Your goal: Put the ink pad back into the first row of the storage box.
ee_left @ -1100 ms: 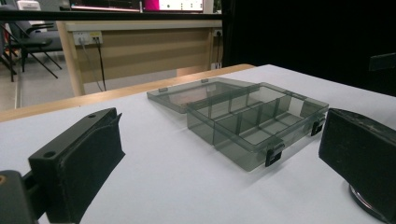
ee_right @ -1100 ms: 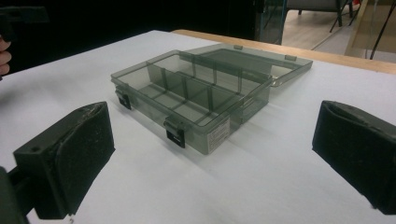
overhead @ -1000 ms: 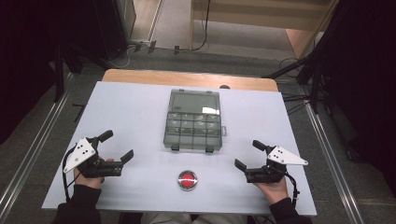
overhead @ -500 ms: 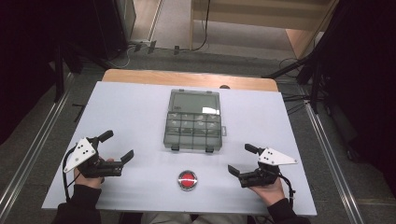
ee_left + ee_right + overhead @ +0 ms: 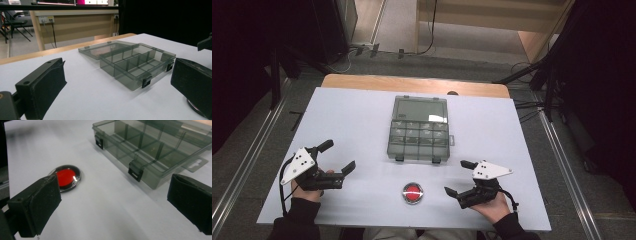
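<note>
A smoky clear compartment box [image 5: 419,129] lies open in the middle of the white table [image 5: 352,120], its lid folded back toward the far side; its cells look empty [image 5: 136,66] [image 5: 150,147]. A round red button [image 5: 412,193] in a chrome ring sits near the front edge, also seen close up as the red button [image 5: 65,177]. My left gripper [image 5: 337,156] rests open at the front left, aimed at the box. My right gripper [image 5: 460,177] stands open at the front right, just right of the button, nothing between its jaws.
A wooden strip [image 5: 412,85] runs along the table's far edge. Behind it are a desk [image 5: 75,22], cables and dark stands on the floor. Metal rails [image 5: 562,165] flank the table on both sides.
My right gripper has moved left and toward the front edge, closing in on the red button. The left gripper has stayed where it was.
</note>
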Action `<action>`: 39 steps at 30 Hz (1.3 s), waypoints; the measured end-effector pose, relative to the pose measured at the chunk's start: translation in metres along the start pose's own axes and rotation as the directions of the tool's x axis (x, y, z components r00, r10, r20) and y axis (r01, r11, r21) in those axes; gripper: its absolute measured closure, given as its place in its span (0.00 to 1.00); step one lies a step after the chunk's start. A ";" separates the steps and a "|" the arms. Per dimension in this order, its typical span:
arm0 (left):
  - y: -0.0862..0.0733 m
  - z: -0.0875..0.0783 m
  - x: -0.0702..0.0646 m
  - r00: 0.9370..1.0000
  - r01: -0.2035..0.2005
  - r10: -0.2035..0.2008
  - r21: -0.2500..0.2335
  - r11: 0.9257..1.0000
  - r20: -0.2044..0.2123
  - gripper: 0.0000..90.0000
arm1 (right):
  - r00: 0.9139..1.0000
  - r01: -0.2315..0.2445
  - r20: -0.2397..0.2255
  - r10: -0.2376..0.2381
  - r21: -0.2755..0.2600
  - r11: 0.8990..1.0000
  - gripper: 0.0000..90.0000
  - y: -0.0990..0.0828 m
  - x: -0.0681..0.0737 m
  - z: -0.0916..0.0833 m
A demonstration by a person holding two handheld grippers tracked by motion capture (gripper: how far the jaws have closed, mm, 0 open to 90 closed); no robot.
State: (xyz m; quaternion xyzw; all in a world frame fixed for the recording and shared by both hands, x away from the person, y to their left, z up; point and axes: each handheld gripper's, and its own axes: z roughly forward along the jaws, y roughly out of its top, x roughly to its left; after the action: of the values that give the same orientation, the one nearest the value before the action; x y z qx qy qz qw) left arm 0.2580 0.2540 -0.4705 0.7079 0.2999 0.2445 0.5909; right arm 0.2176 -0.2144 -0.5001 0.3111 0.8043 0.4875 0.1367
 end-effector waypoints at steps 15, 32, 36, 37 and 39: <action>0.000 0.000 0.000 1.000 -0.004 0.004 0.005 1.000 -0.002 0.00 | 0.995 0.048 -0.094 -0.039 0.093 0.994 0.00 0.013 0.018 0.023; 0.000 0.000 0.000 1.000 -0.005 0.005 0.006 1.000 -0.004 0.00 | 0.981 0.134 -0.162 -0.105 0.179 0.975 0.00 0.026 0.038 0.048; 0.000 0.000 0.000 1.000 -0.006 0.006 0.006 1.000 -0.003 0.00 | 0.977 0.151 -0.178 -0.117 0.191 0.970 0.00 0.031 0.044 0.058; 0.000 0.000 0.000 1.000 -0.006 0.006 0.006 1.000 -0.002 0.00 | 0.976 0.154 -0.184 -0.118 0.194 0.969 0.00 0.032 0.046 0.061; 0.000 0.000 0.000 1.000 -0.006 0.006 0.005 1.000 -0.002 0.00 | 0.973 0.162 -0.195 -0.122 0.201 0.966 0.00 0.034 0.049 0.066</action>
State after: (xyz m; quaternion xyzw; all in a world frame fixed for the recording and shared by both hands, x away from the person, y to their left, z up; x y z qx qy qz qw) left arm 0.2583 0.2541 -0.4707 0.7101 0.2990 0.2460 0.5881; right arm 0.2272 -0.1257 -0.4983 0.2198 0.8818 0.4124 0.0630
